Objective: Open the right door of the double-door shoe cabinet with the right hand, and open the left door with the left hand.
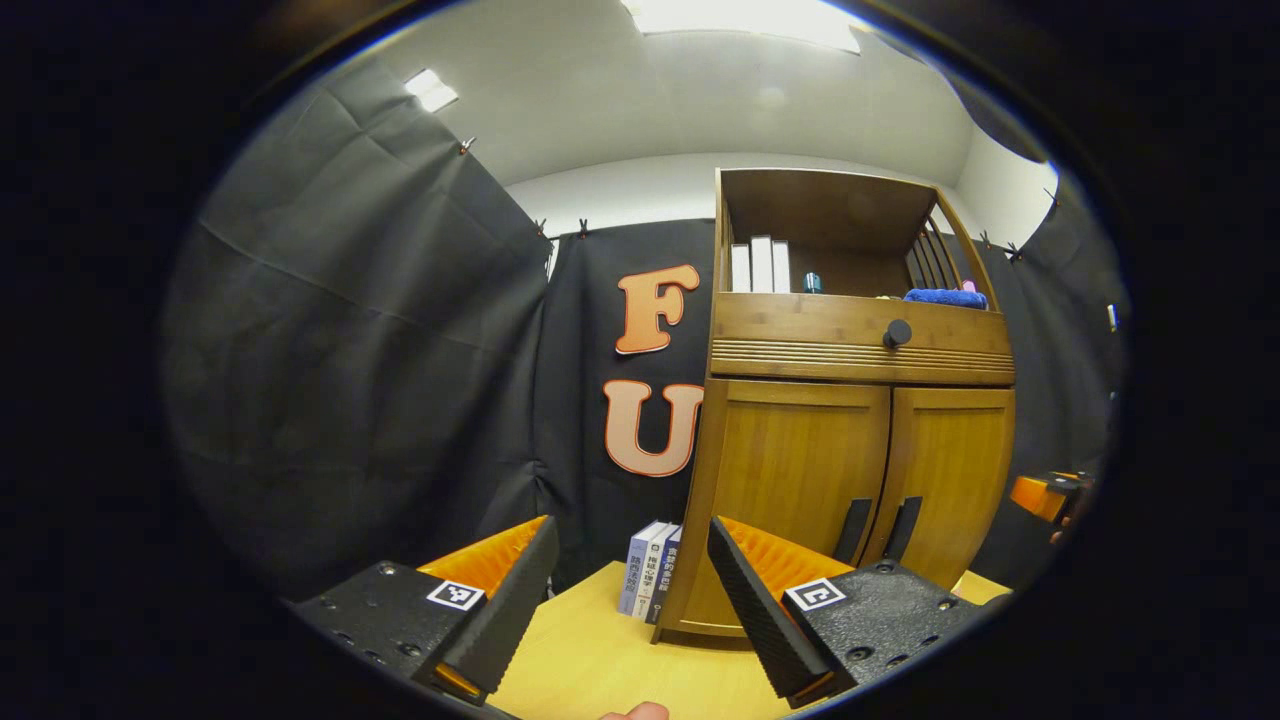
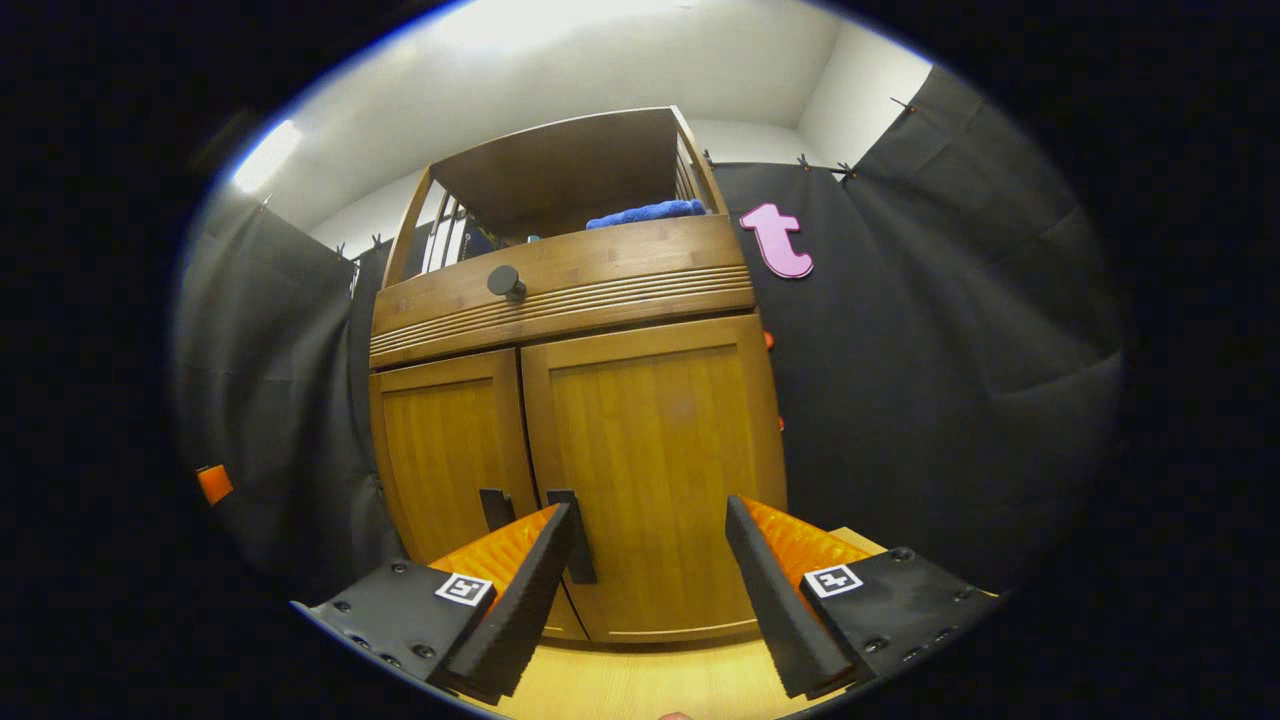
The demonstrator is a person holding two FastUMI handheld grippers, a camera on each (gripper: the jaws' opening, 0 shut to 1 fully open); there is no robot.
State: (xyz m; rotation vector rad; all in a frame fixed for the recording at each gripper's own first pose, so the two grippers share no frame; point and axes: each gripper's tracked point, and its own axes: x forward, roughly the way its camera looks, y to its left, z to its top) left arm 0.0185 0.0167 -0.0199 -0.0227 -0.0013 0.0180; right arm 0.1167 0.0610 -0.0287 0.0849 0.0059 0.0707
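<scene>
Both doors of the shoe cabinet [image 2: 570, 400] stood closed; right gripper [image 2: 650, 590] and left gripper [image 1: 630, 600] fingers released, nothing grasped, all work remaining.

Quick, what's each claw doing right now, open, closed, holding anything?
Left claw: open, holding nothing, short of the cabinet.
Right claw: open, holding nothing, facing the right door.

Lit brightly from overhead by ceiling panels [image 1: 745, 15], blown out to white glare well above the tongs. Warm, even light on the cabinet [image 2: 600, 420] ahead of the fingers, soft shadow inside its top shelf. Sharp focus throughout, no motion blur. Strong fisheye bending toward the rim, with blue fringing there.
</scene>
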